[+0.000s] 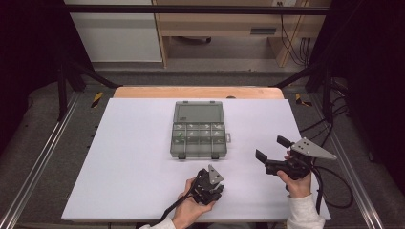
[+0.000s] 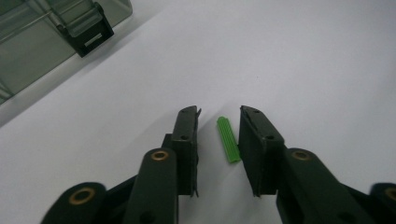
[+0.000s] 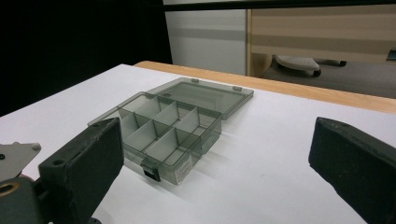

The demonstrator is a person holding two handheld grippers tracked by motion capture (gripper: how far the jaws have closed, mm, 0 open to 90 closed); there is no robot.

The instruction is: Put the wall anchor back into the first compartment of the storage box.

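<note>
A small green ribbed wall plug [image 2: 229, 139] lies on the white table [image 1: 129, 157] between the jaws of my left gripper [image 2: 219, 114]. It rests against the right-hand pad, with a clear gap to the other pad, so this gripper is open around it. In the high view the left gripper [image 1: 211, 187] points down near the table's front edge. A grey see-through compartment box [image 1: 198, 136] stands open at the table's middle, lid folded back, with a bit of green in one left compartment. My right gripper [image 1: 271, 148] hovers wide open and empty to the right of the box [image 3: 173, 133].
The box's front latch [image 2: 86, 30] shows at the upper left of the left gripper view. A wooden table edge [image 1: 198, 92] runs along the back. Metal rails [image 1: 36, 167] flank the table and cables [image 1: 334, 191] trail at the right.
</note>
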